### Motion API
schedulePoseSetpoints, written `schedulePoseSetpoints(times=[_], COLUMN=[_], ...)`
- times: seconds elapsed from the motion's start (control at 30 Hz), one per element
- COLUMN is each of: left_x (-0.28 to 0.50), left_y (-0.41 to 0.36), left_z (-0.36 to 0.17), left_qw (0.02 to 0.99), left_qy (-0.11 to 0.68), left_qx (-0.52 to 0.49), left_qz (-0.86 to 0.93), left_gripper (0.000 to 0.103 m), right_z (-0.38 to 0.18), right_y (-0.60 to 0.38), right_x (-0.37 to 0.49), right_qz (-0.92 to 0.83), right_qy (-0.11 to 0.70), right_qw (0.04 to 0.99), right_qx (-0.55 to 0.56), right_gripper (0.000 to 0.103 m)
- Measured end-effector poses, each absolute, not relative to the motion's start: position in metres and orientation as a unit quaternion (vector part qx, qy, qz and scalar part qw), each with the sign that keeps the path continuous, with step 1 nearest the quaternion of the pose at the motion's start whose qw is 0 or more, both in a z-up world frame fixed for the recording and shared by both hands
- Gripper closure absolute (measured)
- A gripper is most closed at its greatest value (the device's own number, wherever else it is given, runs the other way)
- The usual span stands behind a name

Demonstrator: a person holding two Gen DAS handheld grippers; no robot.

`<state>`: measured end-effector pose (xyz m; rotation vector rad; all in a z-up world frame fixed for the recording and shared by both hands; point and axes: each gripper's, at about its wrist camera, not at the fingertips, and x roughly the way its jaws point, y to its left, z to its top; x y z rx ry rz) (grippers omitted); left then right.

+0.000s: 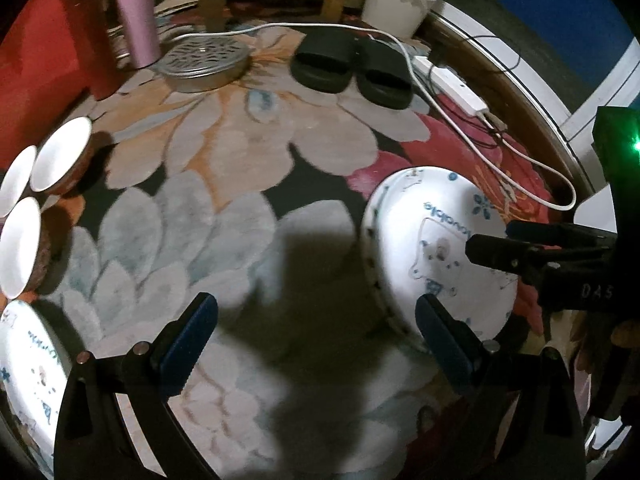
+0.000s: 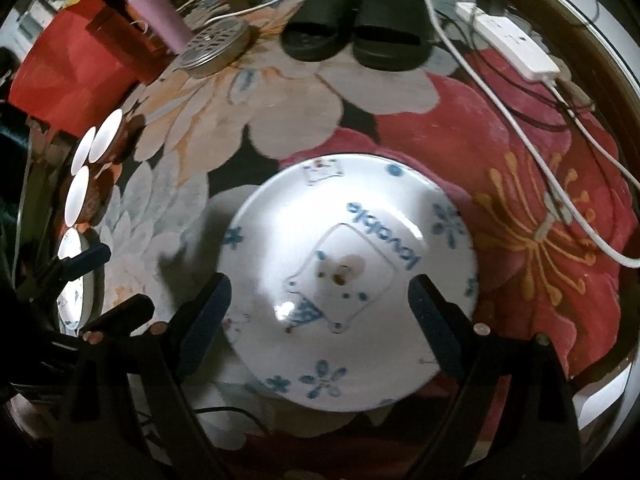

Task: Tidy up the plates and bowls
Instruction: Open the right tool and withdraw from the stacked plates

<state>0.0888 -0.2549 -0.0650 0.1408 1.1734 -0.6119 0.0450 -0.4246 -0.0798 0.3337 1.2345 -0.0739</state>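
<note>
A white plate (image 2: 348, 240) with blue print lies flat on the flowered rug; it also shows in the left wrist view (image 1: 436, 216). My right gripper (image 2: 320, 320) hovers over this plate, open, its pads wide apart with nothing gripped. My left gripper (image 1: 316, 340) is open above bare rug, left of that plate. Three white bowls with brown outsides (image 1: 60, 156) (image 2: 106, 136) cluster at the left. A second printed plate (image 1: 28, 368) (image 2: 74, 280) lies below them. Each gripper appears in the other's view: the right gripper (image 1: 490, 236), the left gripper (image 2: 126, 276).
Black slippers (image 1: 348, 66) and a perforated metal tin (image 1: 202, 60) lie at the rug's far side. A pink tumbler (image 1: 138, 12) and a red box (image 1: 48, 48) stand far left. A white power strip (image 1: 452, 80) with cables runs along the right edge.
</note>
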Motion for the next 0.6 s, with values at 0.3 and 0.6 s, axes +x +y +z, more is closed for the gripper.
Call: schedulePoseSetpoints(times=[0.3, 0.6], left_x=[0.089, 0.089], left_y=[-0.199, -0.147], left_z=[-0.063, -0.068], left_qw=[0.798, 0.805], left_qy=[0.545, 0.552], left_qx=[0.059, 0.051], left_qz=[-0.249, -0.211], left_gripper=[0.003, 0.003], right_z=[-0.081, -0.083], right_y=[-0.377, -0.332], right_x=[0.059, 0.069], right_qz=[0.002, 0.033], right_qy=[0.579, 0.582], right_qw=[0.804, 0.805], right_qx=[0.133, 0.109], right_gripper=[0.012, 0.012])
